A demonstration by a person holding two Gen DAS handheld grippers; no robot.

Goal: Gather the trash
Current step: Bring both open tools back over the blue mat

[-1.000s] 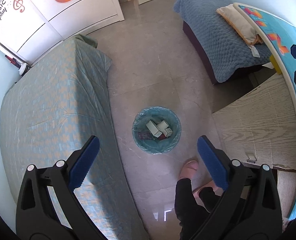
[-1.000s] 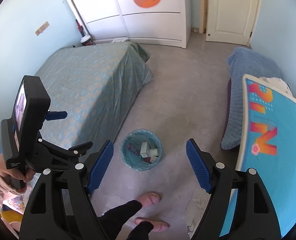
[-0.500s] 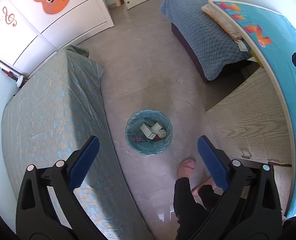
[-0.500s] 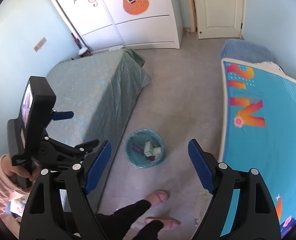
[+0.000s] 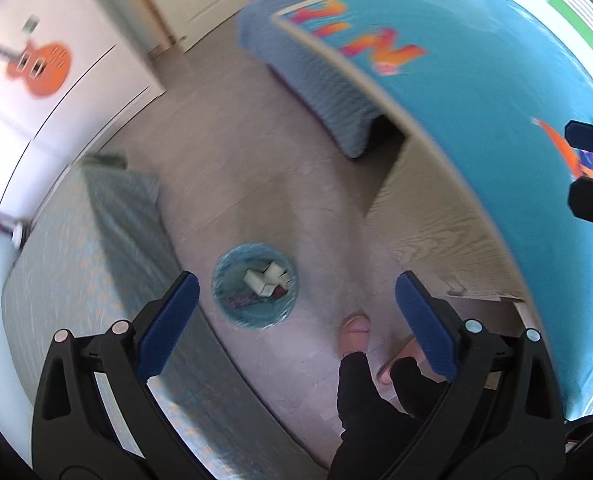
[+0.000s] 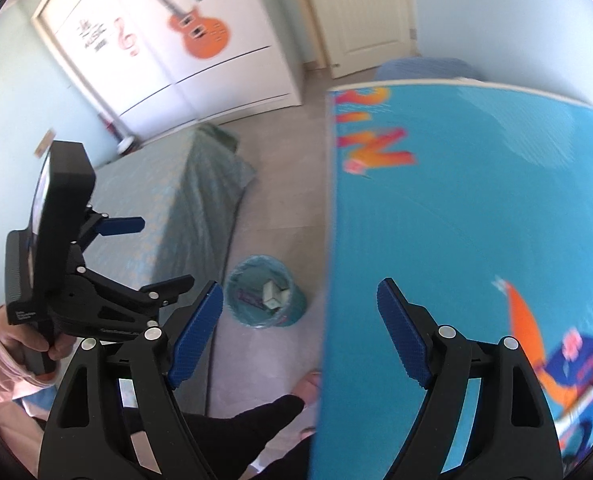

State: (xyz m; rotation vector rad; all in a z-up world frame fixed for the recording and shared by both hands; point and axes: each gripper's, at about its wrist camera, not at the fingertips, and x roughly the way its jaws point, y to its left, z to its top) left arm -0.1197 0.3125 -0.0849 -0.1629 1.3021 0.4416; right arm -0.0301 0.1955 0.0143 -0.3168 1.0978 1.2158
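Trash, white cartons and wrappers, lies inside the round blue-lined wastebasket (image 5: 254,295) on the grey tiled floor (image 5: 232,168) beside the green-covered bed (image 5: 96,240). Left gripper (image 5: 295,322) and right gripper (image 6: 298,330) both stand spread wide, holding nothing.

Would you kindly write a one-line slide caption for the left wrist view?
Left gripper with open, empty jaws above the floor, where a lined bin holds trash, between a bed and a blue table.

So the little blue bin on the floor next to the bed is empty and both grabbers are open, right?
Not quite: the blue bin is not empty. The left wrist view shows white cartons and a dark wrapper inside it. The rest is right: it stands on the floor beside the bed, and the left gripper and right gripper are both open.
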